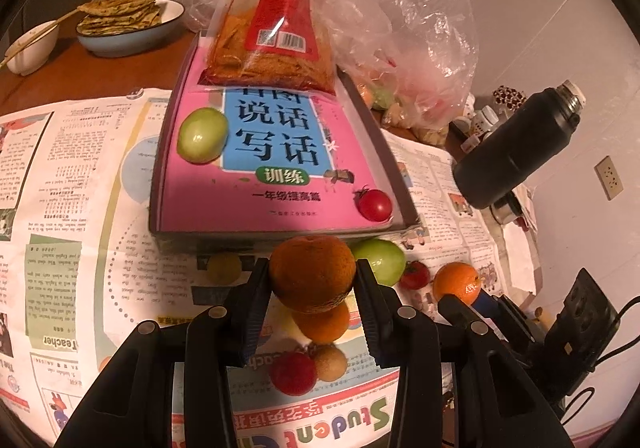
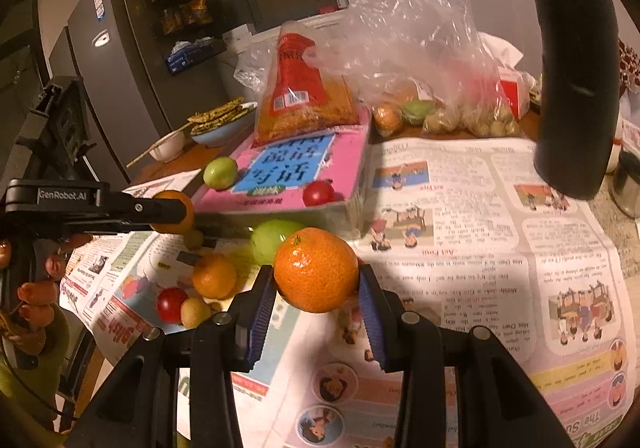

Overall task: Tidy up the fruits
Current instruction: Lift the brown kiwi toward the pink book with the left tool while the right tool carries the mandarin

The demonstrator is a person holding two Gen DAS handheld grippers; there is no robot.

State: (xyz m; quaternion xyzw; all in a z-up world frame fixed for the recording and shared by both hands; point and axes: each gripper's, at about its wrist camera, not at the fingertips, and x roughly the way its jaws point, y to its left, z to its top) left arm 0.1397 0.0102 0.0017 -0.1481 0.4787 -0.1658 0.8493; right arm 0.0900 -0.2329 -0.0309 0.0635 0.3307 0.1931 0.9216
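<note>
Mid-carry, by the look of it: dull orange round mandarin [image 1: 312,272] clamped in the left gripper [image 1: 312,282] above the newspaper-covered desk [image 1: 80,208], just short of the pink book's [image 1: 264,184] near edge at 12 o'clock; brighter orange mandarin [image 2: 316,269] likewise pinched in the right gripper [image 2: 317,288], clear of the paper. Scattered below at 6 o'clock in the left view: another orange, a red berry-like fruit [image 1: 294,373], a small tan fruit [image 1: 330,362]. Next, probably, carrying both forward onto the book beside the green fruit [image 1: 202,134] and red tomato [image 1: 374,204], then easing the grip gently against rolling.
</note>
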